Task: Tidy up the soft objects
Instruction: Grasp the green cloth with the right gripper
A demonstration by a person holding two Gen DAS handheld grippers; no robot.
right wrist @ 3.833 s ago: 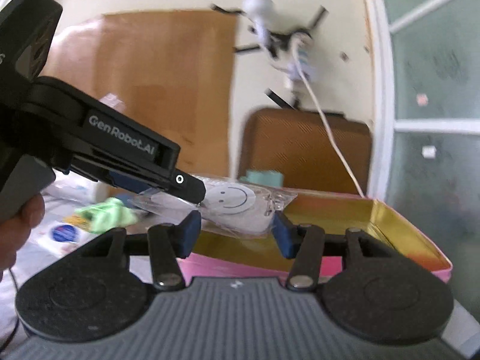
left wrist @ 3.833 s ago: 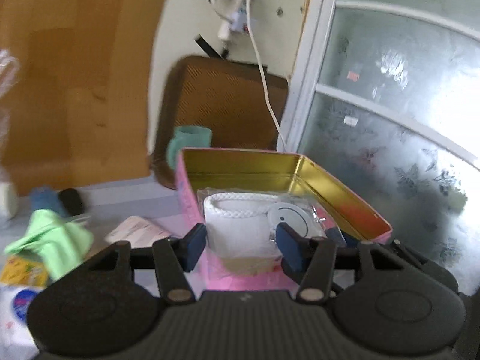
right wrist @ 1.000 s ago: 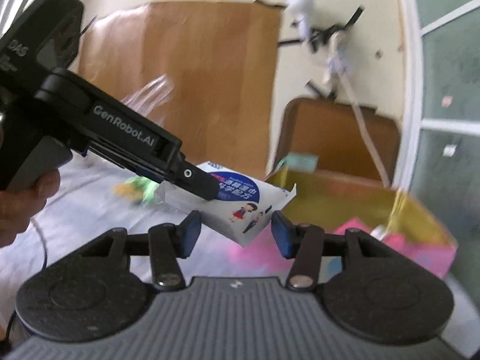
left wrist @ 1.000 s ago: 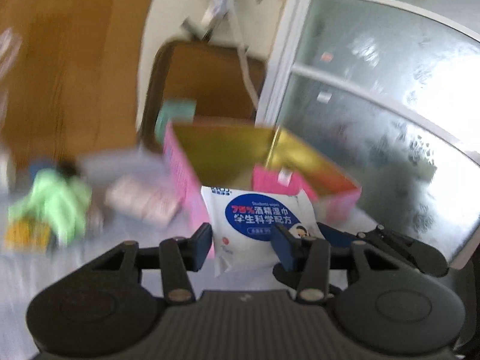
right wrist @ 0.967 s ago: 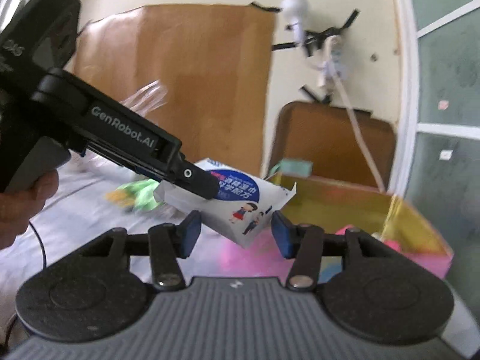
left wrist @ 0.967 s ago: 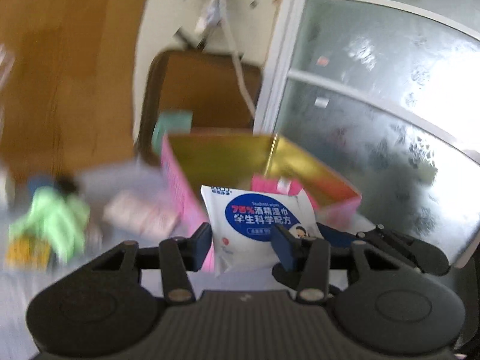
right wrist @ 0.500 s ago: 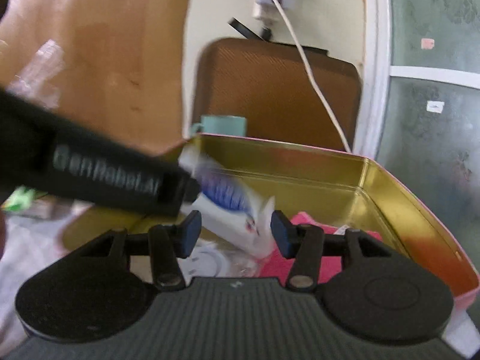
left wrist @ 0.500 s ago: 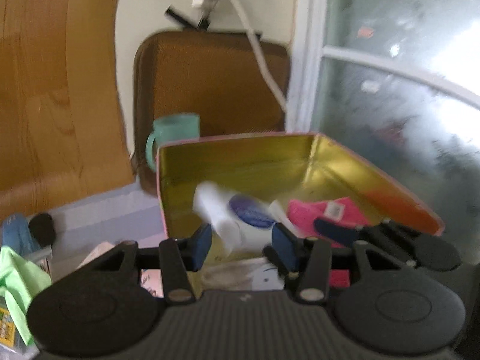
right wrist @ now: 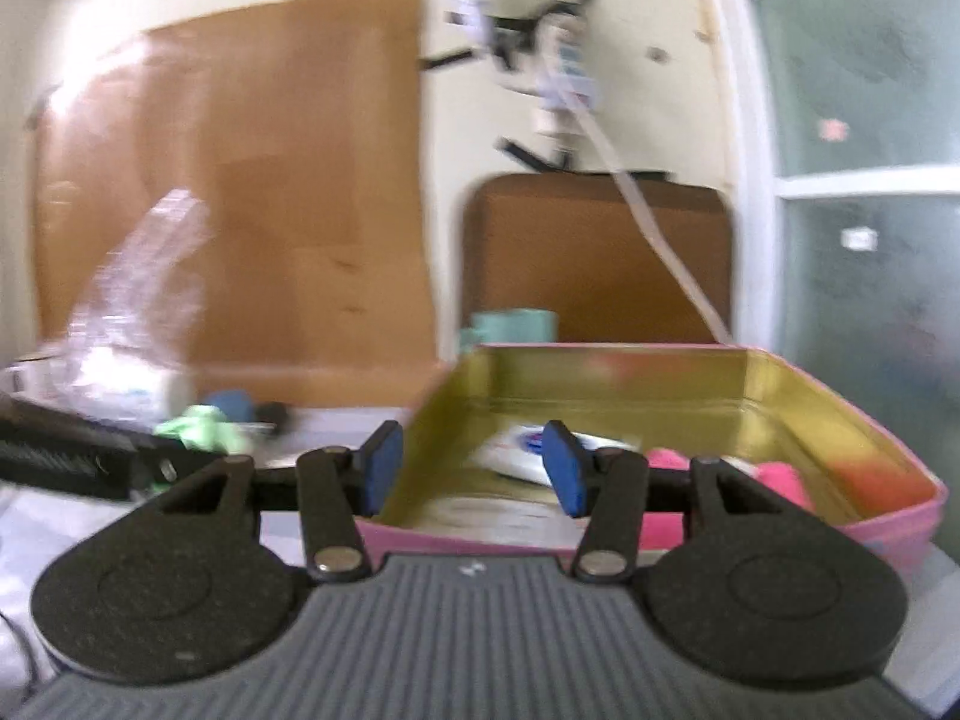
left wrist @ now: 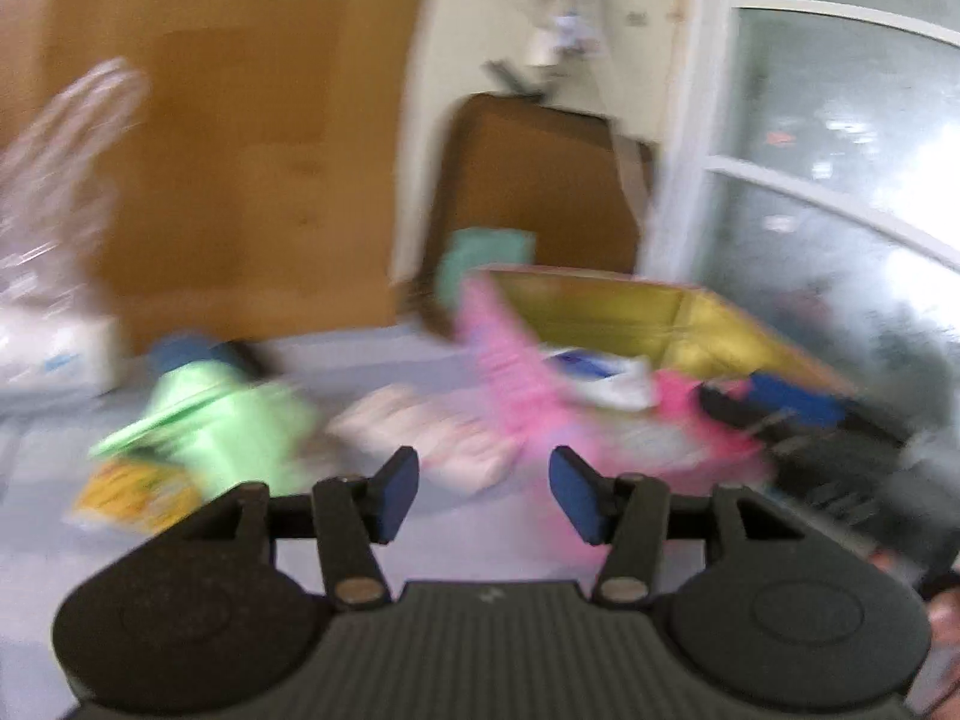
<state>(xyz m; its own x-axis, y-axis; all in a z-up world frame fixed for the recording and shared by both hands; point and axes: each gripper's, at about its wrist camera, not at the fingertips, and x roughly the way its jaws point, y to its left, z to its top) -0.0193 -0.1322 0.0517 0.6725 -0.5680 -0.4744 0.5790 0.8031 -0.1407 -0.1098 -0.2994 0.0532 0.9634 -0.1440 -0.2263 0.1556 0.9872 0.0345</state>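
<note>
The pink tin (right wrist: 900,516) with a gold inside stands at the right; it also shows in the blurred left wrist view (left wrist: 516,372). In it lie the white and blue wipes packet (right wrist: 522,450), also in the left wrist view (left wrist: 606,372), and a pink soft item (right wrist: 774,480). My left gripper (left wrist: 483,483) is open and empty, over the table left of the tin. My right gripper (right wrist: 471,465) is open and empty at the tin's near left corner. A green cloth (left wrist: 222,414) and a pale pink packet (left wrist: 432,432) lie on the table.
A yellow packet (left wrist: 132,492) lies by the green cloth. A clear bag (right wrist: 126,312) and white pack (left wrist: 54,354) sit at the left. A teal mug (right wrist: 510,324) and brown case (right wrist: 600,252) stand behind the tin. The left gripper's body (right wrist: 66,456) shows at the left.
My left gripper let go of the wipes packet into the tin, opened, and swung left and back over the table. The right gripper drew back a little.
</note>
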